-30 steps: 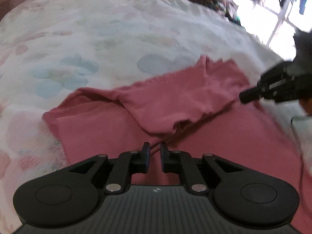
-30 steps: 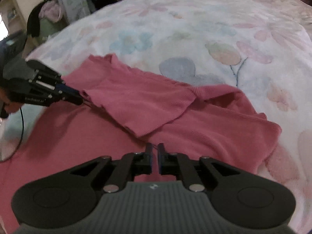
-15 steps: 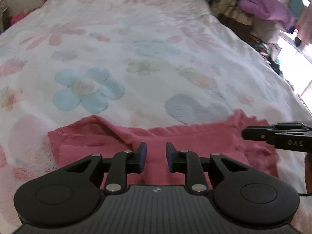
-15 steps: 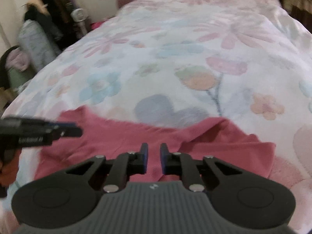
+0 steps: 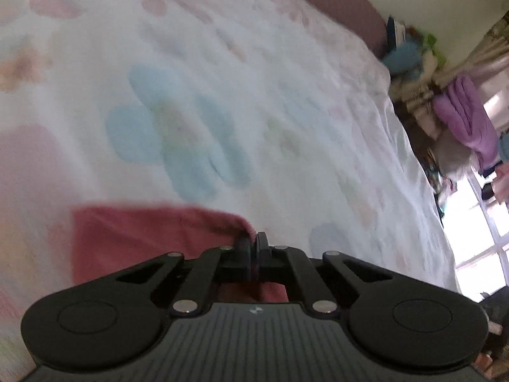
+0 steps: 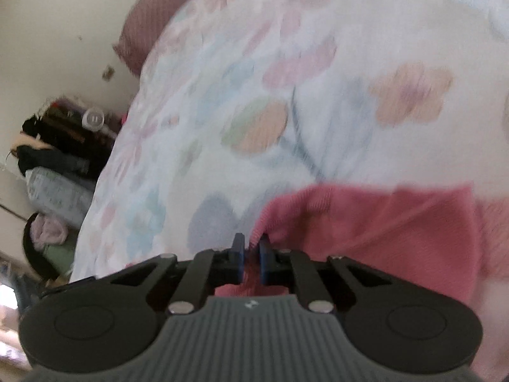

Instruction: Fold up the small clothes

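Note:
A pink knit garment (image 5: 143, 235) lies on the floral bedspread (image 5: 222, 95). My left gripper (image 5: 253, 238) is shut on the garment's right-hand edge, with pink cloth pinched between the pads and spreading to the left. In the right wrist view the same garment (image 6: 381, 232) spreads to the right, and my right gripper (image 6: 251, 243) is shut on its left-hand edge, with cloth showing between the blue pads. Both views are motion-blurred. Neither gripper shows in the other's view.
The bedspread (image 6: 286, 95) fills most of both views. A dark pink headboard (image 5: 334, 3) runs along the far end. Piled clothes and a purple cloth (image 5: 467, 121) lie beyond the bed's right edge by a bright window. Bags and clothes (image 6: 57, 165) sit left of the bed.
Both grippers have closed on the garment's edges and tilted up, so less garment and more bedspread shows. The other gripper has left each view.

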The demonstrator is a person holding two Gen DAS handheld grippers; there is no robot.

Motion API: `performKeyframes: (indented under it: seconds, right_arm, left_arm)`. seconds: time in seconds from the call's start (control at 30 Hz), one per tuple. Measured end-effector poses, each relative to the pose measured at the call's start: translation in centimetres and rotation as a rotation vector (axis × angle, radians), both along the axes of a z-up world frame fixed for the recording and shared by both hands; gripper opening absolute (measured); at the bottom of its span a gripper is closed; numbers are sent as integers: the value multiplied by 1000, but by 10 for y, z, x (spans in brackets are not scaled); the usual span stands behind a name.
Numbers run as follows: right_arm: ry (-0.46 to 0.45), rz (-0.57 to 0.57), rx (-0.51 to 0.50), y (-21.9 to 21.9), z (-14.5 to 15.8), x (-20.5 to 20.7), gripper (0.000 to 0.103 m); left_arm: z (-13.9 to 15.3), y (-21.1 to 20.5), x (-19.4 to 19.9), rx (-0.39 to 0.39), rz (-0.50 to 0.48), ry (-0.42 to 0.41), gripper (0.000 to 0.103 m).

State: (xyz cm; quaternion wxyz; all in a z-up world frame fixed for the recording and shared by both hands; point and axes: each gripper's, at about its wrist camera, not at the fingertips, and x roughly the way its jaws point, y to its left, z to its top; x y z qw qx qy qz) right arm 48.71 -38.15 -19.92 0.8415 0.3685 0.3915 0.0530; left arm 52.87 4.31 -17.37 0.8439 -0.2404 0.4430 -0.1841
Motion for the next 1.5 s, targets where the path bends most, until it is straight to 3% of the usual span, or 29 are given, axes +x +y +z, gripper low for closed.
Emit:
performKeyframes:
  seconds: [0.17, 0.3, 0.33, 0.47, 0.63, 0.73, 0.8, 0.87, 0.93, 1.07, 1.17, 1.3, 1.37, 1.5]
  right_arm:
    - [39, 39, -12, 3, -13, 11, 3]
    - [9, 44, -71, 9, -1, 5, 30]
    - [-16, 51, -97, 11, 6, 0, 31]
    - [-53, 115, -196, 24, 32, -23, 29]
    - [-75, 249, -315, 66, 49, -53, 16]
    - [-73, 305, -422, 90, 44, -67, 6]
    - [-53, 328, -494, 99, 34, -74, 5]
    - [-30, 339, -516, 100, 20, -78, 5]
    - [-14, 335, -514, 97, 11, -76, 3]
    - [-26, 320, -500, 91, 34, -84, 10]
    - [-68, 348, -539, 90, 65, -106, 10]
    - [-123, 426, -599, 94, 106, -160, 10]
    - [-141, 458, -640, 97, 120, -191, 15]
    - [-184, 498, -701, 103, 138, -259, 19]
  left_arm:
    - [-5, -14, 6, 92, -52, 10, 3]
    - [10, -11, -6, 123, -30, -32, 12]
    - [16, -11, -12, 138, -40, -49, 12]
    - [41, -26, -42, 174, -139, -143, 12]
    - [51, -59, -80, 247, -297, -196, 12]
    - [42, -77, -97, 365, -365, -205, 12]
    - [28, -81, -102, 450, -390, -173, 12]
    - [13, -81, -106, 525, -404, -150, 12]
    - [15, -76, -111, 547, -405, -159, 12]
    - [46, -69, -129, 544, -401, -197, 12]
    - [74, -64, -157, 595, -441, -267, 13]
    - [110, -56, -206, 670, -494, -371, 13]
    - [126, -50, -236, 696, -483, -419, 14]
    - [144, -39, -285, 679, -519, -414, 16]
